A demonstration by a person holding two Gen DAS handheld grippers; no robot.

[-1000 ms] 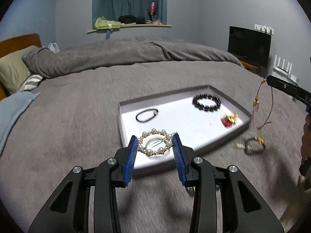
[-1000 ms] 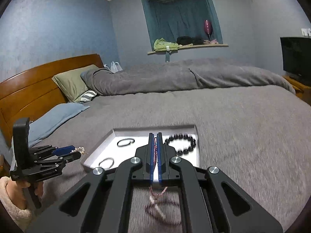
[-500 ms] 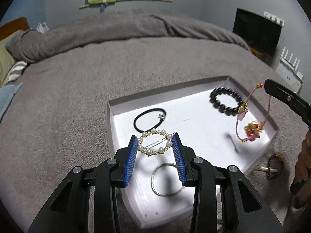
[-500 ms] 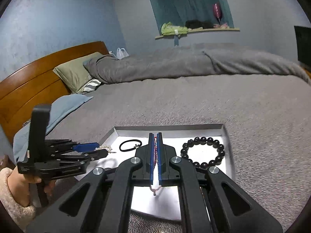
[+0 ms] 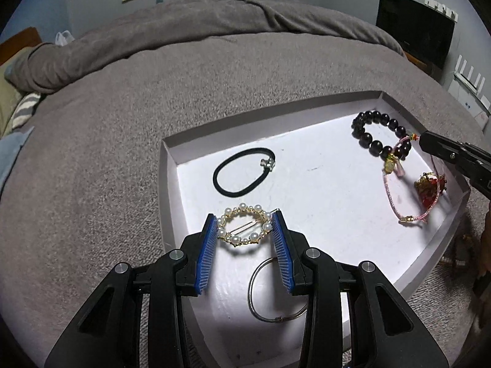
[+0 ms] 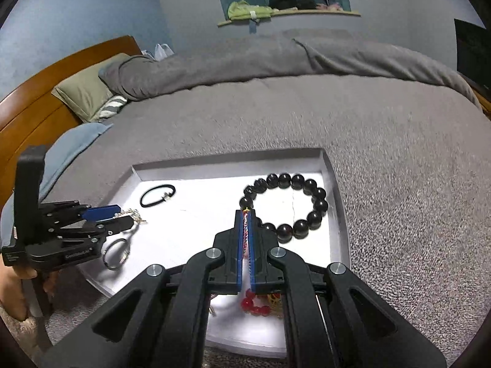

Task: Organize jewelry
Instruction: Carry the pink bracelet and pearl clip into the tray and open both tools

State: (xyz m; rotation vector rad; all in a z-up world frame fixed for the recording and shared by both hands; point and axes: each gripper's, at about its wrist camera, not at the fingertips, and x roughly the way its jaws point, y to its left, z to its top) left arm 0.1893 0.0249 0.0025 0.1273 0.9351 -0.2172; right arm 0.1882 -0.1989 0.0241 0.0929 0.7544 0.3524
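A white tray [image 5: 167,184] lies on the grey bed [image 5: 214,86], and everything here is placed against it. The left tongs [image 5: 244,225] hang over the tray's near left corner, their blue pads part-way open and pressed on either side of a round pearl hair clip [image 5: 244,228]. The right tongs [image 6: 245,224] are over the tray's near right part, closed tight on a pink cord bracelet [image 5: 396,196], whose loop and red-and-gold charm [image 5: 429,188] hang down to the tray floor. Inside the tray, a black hair tie [image 5: 244,173] lies towards the far left, a dark bead bracelet [image 5: 379,136] in the far right corner, and a thin silver bangle [image 5: 270,291] near the front edge, just under the left tongs.
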